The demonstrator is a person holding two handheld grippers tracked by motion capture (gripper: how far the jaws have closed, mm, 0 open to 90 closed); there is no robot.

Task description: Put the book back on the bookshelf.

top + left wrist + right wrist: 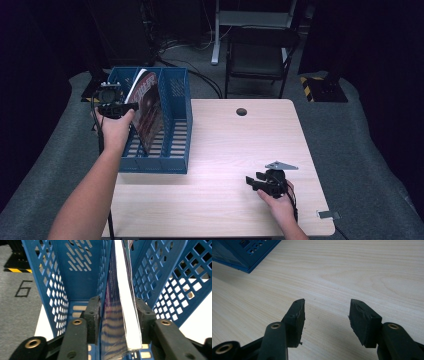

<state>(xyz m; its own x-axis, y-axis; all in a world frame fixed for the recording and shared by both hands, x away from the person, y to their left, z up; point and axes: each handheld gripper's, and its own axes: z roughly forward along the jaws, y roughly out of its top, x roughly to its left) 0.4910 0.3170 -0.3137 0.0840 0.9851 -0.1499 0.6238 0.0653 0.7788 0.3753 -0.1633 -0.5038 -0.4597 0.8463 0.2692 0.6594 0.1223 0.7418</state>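
Magazine: a thin glossy magazine with a dark red and purple cover [148,107] stands on edge inside the blue perforated plastic file rack [176,135], leaning against the divider, top edge tipped toward 11 o'clock in the high view.
Where it sits: in the rack's middle slot as far as the high view tells; in the left gripper view its white page edge [127,315] runs up between the rack's blue walls.
Left gripper: the left gripper [131,106] sits at the rack's 9 o'clock side, at the magazine's upper edge. Its jaws straddle the magazine but stand slightly apart from it, with slim gaps on both sides, so it looks let go of, not clamped.
Right gripper: the right gripper [325,315] rests low over the pale wood-grain desk [225,150] at about 4 o'clock from the rack, well apart from it, jaws parted with nothing between them.
Done: the magazine is filed upright in the rack and seems to stand on its own.
Left: judging by the loosened jaws, only drawing the left gripper clear without knocking the magazine over.
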